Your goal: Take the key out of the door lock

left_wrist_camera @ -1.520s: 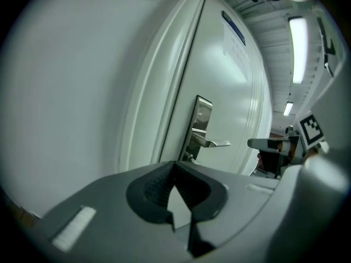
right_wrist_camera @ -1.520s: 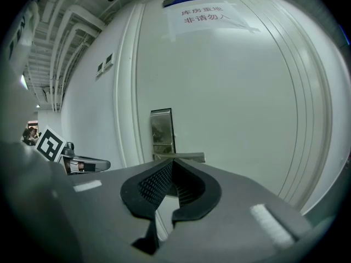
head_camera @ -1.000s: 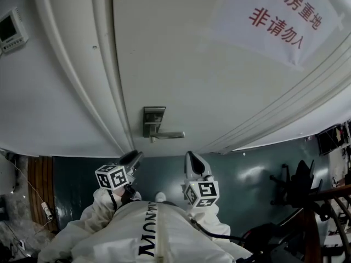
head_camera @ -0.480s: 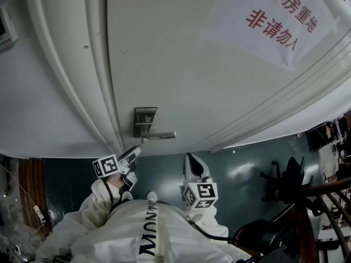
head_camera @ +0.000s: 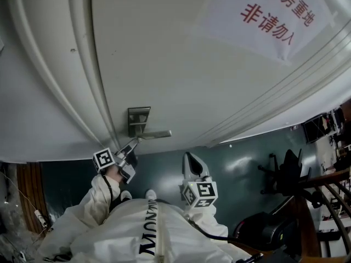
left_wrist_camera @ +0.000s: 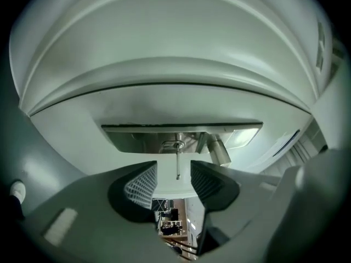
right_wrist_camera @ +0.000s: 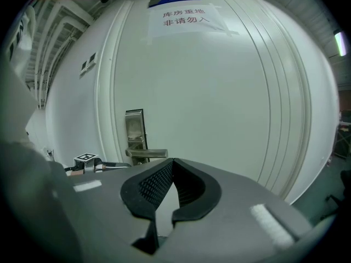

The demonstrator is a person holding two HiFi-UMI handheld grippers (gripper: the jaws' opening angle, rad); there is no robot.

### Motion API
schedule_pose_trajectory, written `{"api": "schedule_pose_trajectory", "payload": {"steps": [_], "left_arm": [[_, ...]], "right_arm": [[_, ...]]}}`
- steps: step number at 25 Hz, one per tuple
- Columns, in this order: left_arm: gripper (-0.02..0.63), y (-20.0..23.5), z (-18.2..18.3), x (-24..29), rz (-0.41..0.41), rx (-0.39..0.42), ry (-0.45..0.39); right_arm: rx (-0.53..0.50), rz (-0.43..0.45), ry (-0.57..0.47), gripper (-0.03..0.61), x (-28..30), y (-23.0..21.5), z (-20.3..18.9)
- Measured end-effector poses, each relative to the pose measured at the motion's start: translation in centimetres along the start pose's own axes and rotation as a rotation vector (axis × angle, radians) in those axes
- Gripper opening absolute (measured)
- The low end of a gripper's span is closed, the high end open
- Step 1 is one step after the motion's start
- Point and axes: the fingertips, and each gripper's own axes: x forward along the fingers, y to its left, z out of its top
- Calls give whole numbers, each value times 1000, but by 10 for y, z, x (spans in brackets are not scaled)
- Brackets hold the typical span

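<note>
A thin metal key (left_wrist_camera: 177,160) sticks out of the steel lock plate (left_wrist_camera: 181,136) on the white door (head_camera: 192,81). My left gripper (left_wrist_camera: 174,167) is right at it, and its jaws are closing. The key's free end reaches between the ribbed pads (left_wrist_camera: 141,184), which do not touch it. In the head view this gripper (head_camera: 131,144) points up under the lever handle (head_camera: 156,134). My right gripper (right_wrist_camera: 171,163) hangs back from the door, shut and empty, low in the head view (head_camera: 189,156). It looks at the lock plate (right_wrist_camera: 134,127) and lever (right_wrist_camera: 148,153).
A paper sign (head_camera: 269,18) with red characters is taped high on the door. The moulded door frame (head_camera: 71,64) runs down the left. On the dark green floor (head_camera: 241,169) to the right stand a black chair (head_camera: 285,174) and a wooden railing (head_camera: 323,201).
My left gripper has risen from beside my body up to the lock plate under the lever. The head view has shifted left and closer. My right gripper has stayed put.
</note>
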Motion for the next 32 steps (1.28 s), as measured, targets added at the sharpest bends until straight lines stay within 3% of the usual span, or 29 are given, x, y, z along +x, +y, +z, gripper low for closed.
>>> {"api": "schedule_pose_trajectory", "payload": {"steps": [8, 18, 24, 32], "left_arm": [[183, -2, 5, 20, -33, -43, 4], [143, 7, 11, 25, -5, -59, 0], [26, -4, 14, 28, -18, 18, 9], [23, -5, 14, 27, 4, 34, -5]], "right_arm": [[14, -26, 2, 2, -4, -8, -2], [29, -35, 6, 0, -4, -11, -6], [33, -22, 7, 2, -2, -8, -7], [45, 16, 6, 0, 1, 0, -10]]}}
